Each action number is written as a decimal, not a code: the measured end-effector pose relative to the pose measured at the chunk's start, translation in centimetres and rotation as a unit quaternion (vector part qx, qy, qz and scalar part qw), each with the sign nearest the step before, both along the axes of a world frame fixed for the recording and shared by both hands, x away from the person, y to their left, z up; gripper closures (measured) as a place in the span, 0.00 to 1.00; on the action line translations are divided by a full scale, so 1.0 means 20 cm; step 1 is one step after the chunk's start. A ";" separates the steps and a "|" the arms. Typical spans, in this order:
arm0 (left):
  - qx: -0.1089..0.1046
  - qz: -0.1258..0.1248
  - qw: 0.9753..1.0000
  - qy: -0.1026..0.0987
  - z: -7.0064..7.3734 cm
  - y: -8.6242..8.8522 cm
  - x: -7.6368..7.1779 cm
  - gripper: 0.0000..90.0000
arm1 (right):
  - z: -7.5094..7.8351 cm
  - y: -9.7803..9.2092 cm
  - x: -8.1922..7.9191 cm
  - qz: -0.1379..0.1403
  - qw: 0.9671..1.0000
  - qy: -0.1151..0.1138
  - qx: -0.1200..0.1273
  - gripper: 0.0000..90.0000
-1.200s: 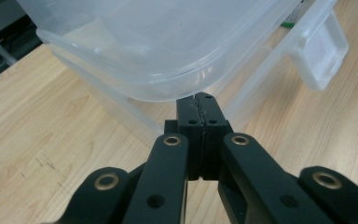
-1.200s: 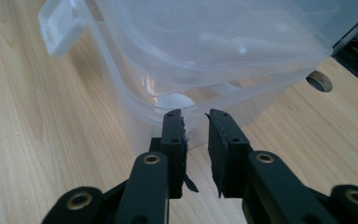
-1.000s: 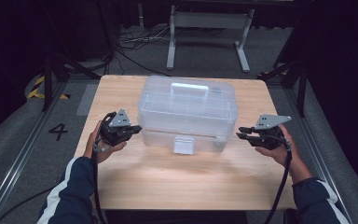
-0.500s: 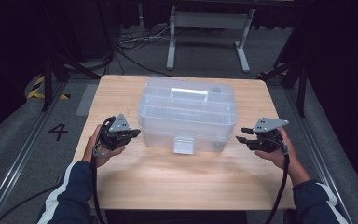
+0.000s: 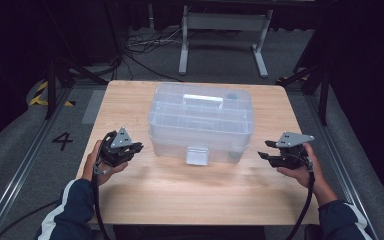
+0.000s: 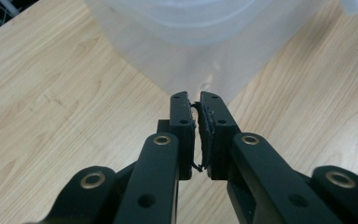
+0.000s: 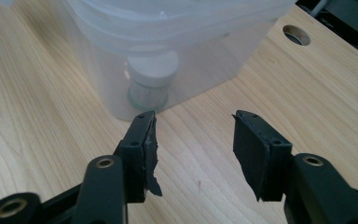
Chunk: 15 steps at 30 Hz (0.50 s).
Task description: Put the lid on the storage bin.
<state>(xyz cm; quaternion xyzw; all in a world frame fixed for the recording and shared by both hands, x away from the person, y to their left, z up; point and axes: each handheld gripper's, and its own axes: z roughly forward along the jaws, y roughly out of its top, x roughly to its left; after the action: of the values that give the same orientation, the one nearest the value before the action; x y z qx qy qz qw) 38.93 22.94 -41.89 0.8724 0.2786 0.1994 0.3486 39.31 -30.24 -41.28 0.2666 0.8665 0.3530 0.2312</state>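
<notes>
Where the high view looks down on the wooden table (image 5: 180, 195), a clear plastic storage box (image 5: 201, 125) sits on its middle, nearer the far edge than the near one. Lid on, white handle (image 5: 203, 99) across the top, a latch tab (image 5: 197, 155) hanging on the near wall.

Left gripper (image 5: 136, 148): held in the person's left hand (image 5: 101, 161) above the table near its left edge, jaws aimed at the box's near left corner, apart from it. Left gripper view: left gripper (image 6: 196, 126) jaws nearly together, only a thin slit between the pads, nothing held. Pad edges ragged. The box's frosted corner (image 6: 200, 51) fills the ground beyond the tips.

Right gripper (image 5: 266, 150): in the right hand (image 5: 305, 167) near the table's right edge, pointing at the box's near right corner, clear of it. Right gripper view: right gripper (image 7: 193, 135) jaws spread wide, bare wood between them, nothing held. Left pad torn at its lower edge.

The right gripper view alone shows, through the box wall, a small white-capped jar (image 7: 151, 80) standing inside the corner. It also shows a round hole (image 7: 296, 35) in the tabletop by the edge. The high view gives the grey floor (image 5: 25, 150), a painted "4" (image 5: 62, 140) and a metal stand (image 5: 223, 30) beyond the far edge.
</notes>
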 end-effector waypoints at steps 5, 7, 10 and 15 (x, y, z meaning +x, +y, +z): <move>0.015 0.013 1.000 0.002 -0.03 0.03 -0.02 0.87 | -0.04 -0.05 -0.02 -0.016 1.000 0.003 -0.003 0.52; 0.015 0.014 1.000 0.003 -0.04 0.03 -0.03 0.84 | -0.06 -0.07 -0.03 -0.028 1.000 0.008 -0.011 0.52; 0.020 0.023 0.999 0.015 -0.07 0.04 -0.03 0.79 | -0.09 -0.11 -0.04 -0.037 0.999 0.010 -0.007 0.51; 0.025 0.028 0.999 0.026 -0.11 0.05 -0.05 0.66 | -0.12 -0.15 -0.06 -0.047 0.999 0.017 -0.005 0.50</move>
<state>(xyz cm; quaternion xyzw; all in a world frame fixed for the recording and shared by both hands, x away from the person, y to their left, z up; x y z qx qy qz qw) 38.01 23.98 -44.05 0.8778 0.3065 0.1930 0.3134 38.05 -33.18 -43.65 0.3117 0.8584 0.3333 0.2343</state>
